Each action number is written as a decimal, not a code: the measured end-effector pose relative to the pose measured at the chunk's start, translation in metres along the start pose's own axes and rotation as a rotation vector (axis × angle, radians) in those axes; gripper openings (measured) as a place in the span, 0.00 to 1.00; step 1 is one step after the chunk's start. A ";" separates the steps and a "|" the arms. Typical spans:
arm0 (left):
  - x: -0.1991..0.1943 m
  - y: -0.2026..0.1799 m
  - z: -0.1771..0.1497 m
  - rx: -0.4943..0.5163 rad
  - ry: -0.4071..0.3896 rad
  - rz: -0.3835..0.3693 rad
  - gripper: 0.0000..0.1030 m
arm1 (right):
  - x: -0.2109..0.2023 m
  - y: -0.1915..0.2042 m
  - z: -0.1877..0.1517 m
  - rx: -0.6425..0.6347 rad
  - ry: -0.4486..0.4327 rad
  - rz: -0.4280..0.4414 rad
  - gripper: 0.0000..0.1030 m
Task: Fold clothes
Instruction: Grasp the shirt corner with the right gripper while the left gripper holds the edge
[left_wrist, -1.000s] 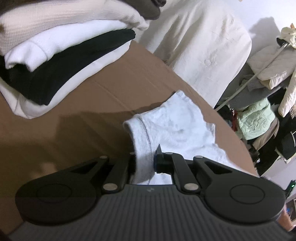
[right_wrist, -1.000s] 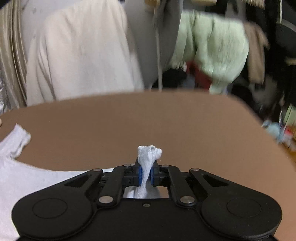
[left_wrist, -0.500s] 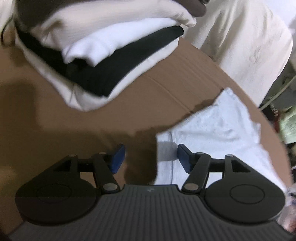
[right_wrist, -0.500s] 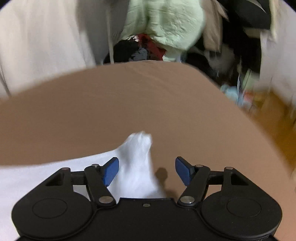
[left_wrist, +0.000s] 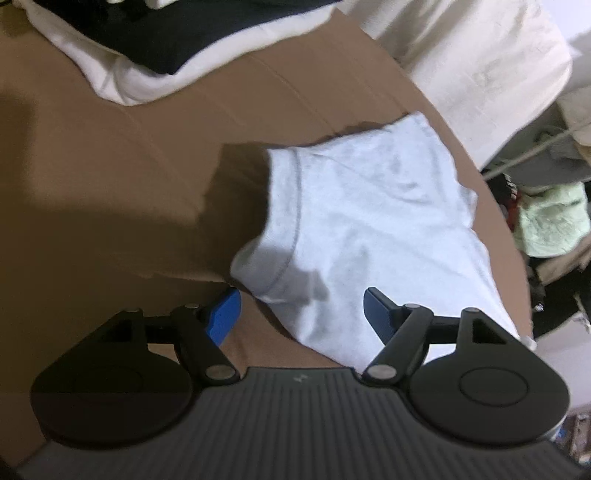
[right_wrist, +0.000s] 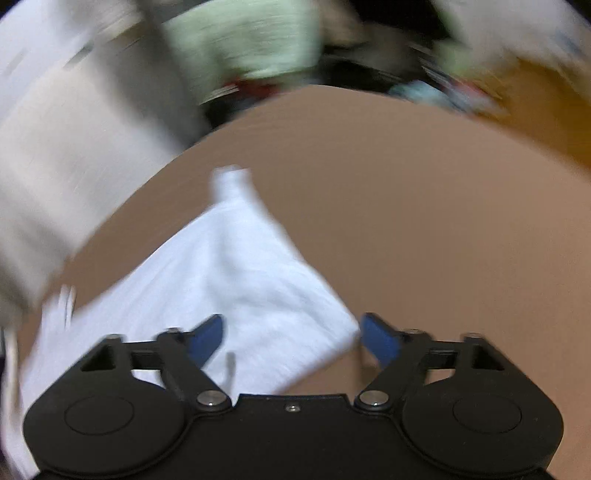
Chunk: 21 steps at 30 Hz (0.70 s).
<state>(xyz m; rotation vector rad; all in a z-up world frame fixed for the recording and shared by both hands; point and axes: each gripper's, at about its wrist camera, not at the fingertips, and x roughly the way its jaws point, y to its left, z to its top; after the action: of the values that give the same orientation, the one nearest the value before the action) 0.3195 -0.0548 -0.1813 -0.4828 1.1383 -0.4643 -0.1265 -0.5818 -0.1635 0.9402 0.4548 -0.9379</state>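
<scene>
1. A brown cardboard-covered tabletop fills both views beyond the fingers.
2. A light grey knit garment lies flat on it, just ahead of the left fingers.
3. A stack of folded white and black clothes rests farther ahead, to their left.

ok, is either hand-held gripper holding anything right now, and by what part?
Nothing held. Left hand-held gripper and right hand-held gripper both have jaws opening; the white garment lies loose on the brown surface between the pads.

Both the left gripper and right gripper have matte black linkage arms, silver pivot screws and blue pads.
</scene>
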 end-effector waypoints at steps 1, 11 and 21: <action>-0.001 0.001 0.000 -0.006 -0.016 -0.005 0.72 | 0.005 -0.011 -0.003 0.082 0.002 -0.004 0.88; 0.009 -0.018 0.007 0.155 -0.128 -0.033 0.06 | 0.034 0.013 -0.017 -0.014 -0.128 0.243 0.09; 0.002 -0.007 0.004 0.140 -0.031 0.094 0.08 | 0.023 -0.011 -0.025 -0.230 -0.117 0.089 0.08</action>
<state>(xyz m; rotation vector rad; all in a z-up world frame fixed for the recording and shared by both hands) 0.3234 -0.0607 -0.1774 -0.3119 1.0855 -0.4496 -0.1220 -0.5748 -0.1986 0.6880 0.4082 -0.8357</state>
